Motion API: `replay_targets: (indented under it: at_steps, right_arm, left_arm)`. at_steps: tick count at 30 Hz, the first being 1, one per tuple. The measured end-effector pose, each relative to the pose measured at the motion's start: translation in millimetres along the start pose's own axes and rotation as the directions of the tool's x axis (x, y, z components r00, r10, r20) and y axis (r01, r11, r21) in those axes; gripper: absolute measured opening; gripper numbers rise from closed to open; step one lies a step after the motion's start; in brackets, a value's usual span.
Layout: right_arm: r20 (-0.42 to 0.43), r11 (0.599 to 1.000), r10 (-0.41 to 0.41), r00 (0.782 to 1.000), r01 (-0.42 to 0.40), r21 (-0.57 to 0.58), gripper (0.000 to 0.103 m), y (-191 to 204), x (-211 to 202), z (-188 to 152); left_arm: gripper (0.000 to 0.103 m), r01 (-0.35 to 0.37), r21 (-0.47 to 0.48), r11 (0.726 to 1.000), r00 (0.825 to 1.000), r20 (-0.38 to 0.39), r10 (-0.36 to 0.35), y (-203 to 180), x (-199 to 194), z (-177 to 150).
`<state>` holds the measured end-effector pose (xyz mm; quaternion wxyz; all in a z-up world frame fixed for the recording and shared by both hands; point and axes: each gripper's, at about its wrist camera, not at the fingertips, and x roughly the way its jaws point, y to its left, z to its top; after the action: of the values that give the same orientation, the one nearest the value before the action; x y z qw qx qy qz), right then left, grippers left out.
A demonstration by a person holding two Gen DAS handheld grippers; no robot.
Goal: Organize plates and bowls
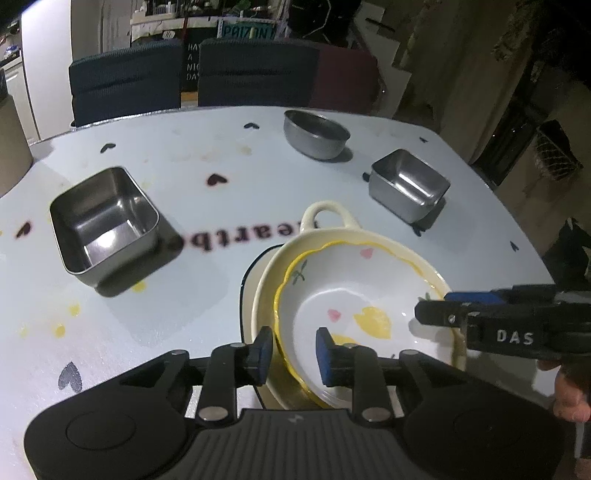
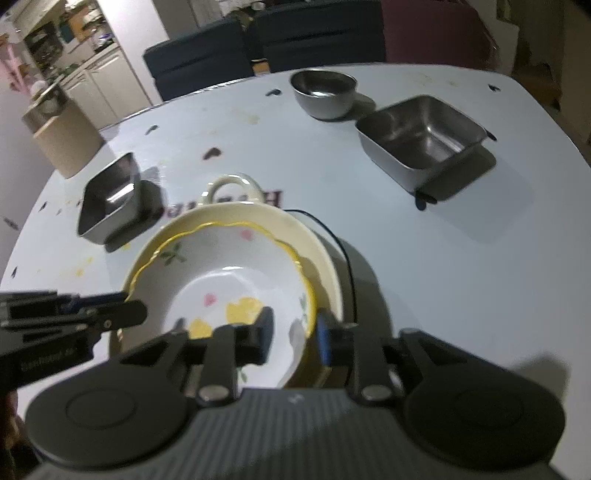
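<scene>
Two tools [image 1: 293, 354] [image 2: 295, 334] straddle the floral bowl's [image 1: 343, 295] yellow scalloped rim, narrowly parted, seemingly unclamped; one reads "DAS".

Ahead of the tool, behind the far edge of the pale table [image 1: 221, 155], stand two dark blue chairs [image 1: 127, 83] and one maroon chair [image 1: 347, 79]; a sign with letters [image 1: 247, 32] hangs further behind. To the far left stands a brown cardboard cylinder [image 2: 68, 147]; white kitchen cabinets [image 2: 103, 86] are beyond it.
</scene>
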<state>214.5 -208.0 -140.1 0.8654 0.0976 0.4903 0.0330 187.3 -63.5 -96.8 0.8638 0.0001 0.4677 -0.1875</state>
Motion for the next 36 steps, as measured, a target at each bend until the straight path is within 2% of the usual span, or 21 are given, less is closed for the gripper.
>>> replay_targets:
  at_steps: [3,16,19,20,21,24,25,27,31,36]
  right_arm:
    - [0.052,1.0,0.008,0.999,-0.007,-0.01,0.05,0.2,-14.5,-2.7]
    - [0.066,1.0,-0.001,0.998,0.001,-0.002,0.05,-1.4,-28.8,-11.3]
    - [0.075,1.0,-0.005,0.997,0.005,0.002,0.05,-2.2,-32.9,-12.1]
    - [0.081,1.0,-0.008,0.997,0.008,0.004,0.051,-2.1,-34.8,-12.6]
    - [0.088,1.0,-0.009,0.996,0.009,0.005,0.057,-2.0,-36.5,-12.9]
    - [0.125,1.0,-0.019,0.992,0.016,0.017,0.08,0.3,-43.9,-15.9]
    - [0.144,1.0,-0.019,0.989,0.017,0.021,0.09,1.3,-47.0,-17.1]
    - [0.184,0.999,-0.03,0.983,0.024,0.032,0.103,4.2,-52.8,-19.5]
    - [0.253,0.999,-0.033,0.967,0.025,0.036,0.103,16.1,-64.0,-17.4]
    - [0.308,0.997,0.023,0.951,-0.045,0.064,0.103,36.5,-68.2,-7.0]
  left_arm:
    - [0.029,0.002,0.005,1.0,1.0,0.003,-0.002,-2.0,-4.1,-2.5]
    - [0.036,0.004,0.019,1.0,1.0,0.021,-0.005,-5.9,-17.7,-6.2]
    - [0.05,0.007,0.02,1.0,0.999,0.034,-0.007,-6.5,-22.7,-6.9]
    - [0.065,0.006,0.021,1.0,0.999,0.04,-0.006,-6.3,-24.8,-6.9]
    - [0.081,0.003,0.023,1.0,0.999,0.049,-0.004,-5.6,-27.5,-6.7]
    - [0.1,-0.012,0.038,0.999,0.994,0.105,0.008,-1.3,-39.5,-4.3]
    - [0.102,-0.018,0.039,0.999,0.993,0.121,0.013,1.6,-43.8,-2.9]
    - [0.103,-0.029,0.039,0.999,0.988,0.152,0.023,10.1,-51.9,0.2]
    - [0.103,-0.083,0.034,0.996,0.973,0.221,0.073,35.1,-66.5,11.8]
    - [0.103,-0.143,-0.002,0.99,0.957,0.254,0.139,72.5,-77.6,34.8]
